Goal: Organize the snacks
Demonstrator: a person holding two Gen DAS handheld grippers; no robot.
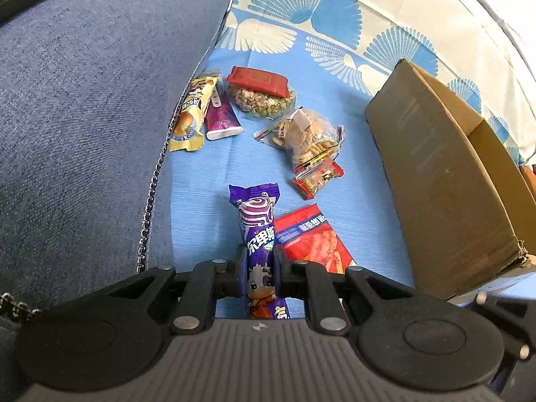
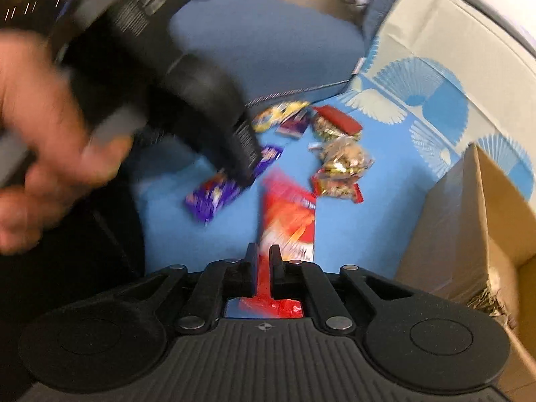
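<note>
My left gripper (image 1: 258, 261) is shut on a purple snack packet (image 1: 256, 221), which sticks out forward over the blue patterned sheet (image 1: 207, 174). Beside it on the right is a red snack packet (image 1: 308, 238). In the right wrist view, that red packet (image 2: 288, 214) runs between the fingers of my right gripper (image 2: 264, 254), which is shut on its near end. The same view is blurred. It shows a hand (image 2: 50, 134) holding the left gripper (image 2: 241, 157) on the purple packet (image 2: 211, 197). An open cardboard box (image 1: 435, 174) stands to the right.
Further back lie a yellow packet (image 1: 191, 114), a magenta packet (image 1: 219, 114), a red-topped grain cake (image 1: 258, 90), a clear biscuit bag (image 1: 308, 134) and a small red packet (image 1: 318, 177). A blue cushion (image 1: 83, 100) with a metal chain (image 1: 150, 194) borders the left.
</note>
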